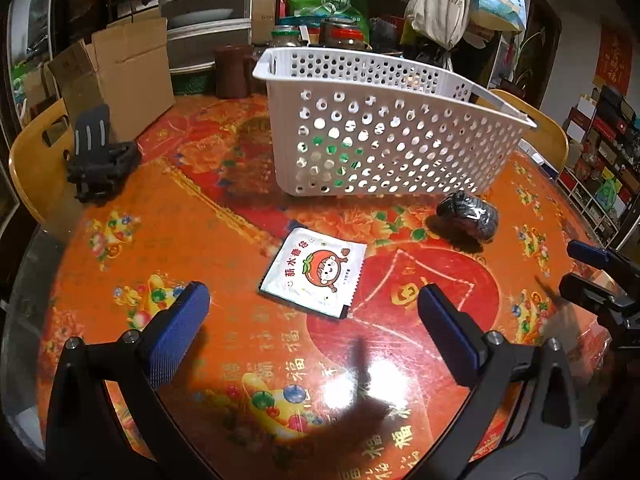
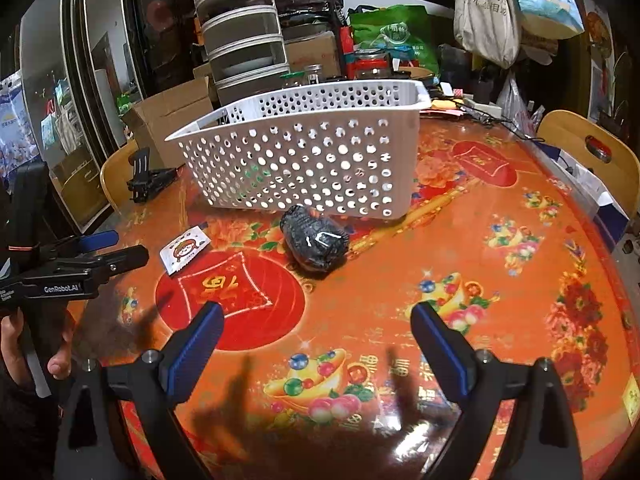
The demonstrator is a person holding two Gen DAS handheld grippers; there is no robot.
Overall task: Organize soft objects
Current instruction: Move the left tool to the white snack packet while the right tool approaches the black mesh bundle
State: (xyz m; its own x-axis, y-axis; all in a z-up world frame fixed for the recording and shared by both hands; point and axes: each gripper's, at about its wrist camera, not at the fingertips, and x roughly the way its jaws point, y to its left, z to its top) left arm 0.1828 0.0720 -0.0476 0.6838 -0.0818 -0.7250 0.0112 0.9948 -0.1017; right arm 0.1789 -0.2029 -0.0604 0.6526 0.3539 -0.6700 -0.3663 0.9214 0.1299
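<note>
My left view looks low over the worktop [image 1: 200, 216] toward the basket [image 1: 384, 136]; my right view faces it from farther right; both share the packet [image 1: 314, 274].

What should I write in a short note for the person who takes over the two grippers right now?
Left gripper: open, empty, above the table, aimed at the white packet.
Right gripper: open, empty, aimed at the black wrapped bundle.
The packet lies flat on the red tablecloth, in front of the white basket. The bundle lies close to the basket's front wall, to the packet's right.
Done: something green shows through the basket's holes; what it is cannot be told.
Left: probably put the packet and the bundle into the basket.
</note>
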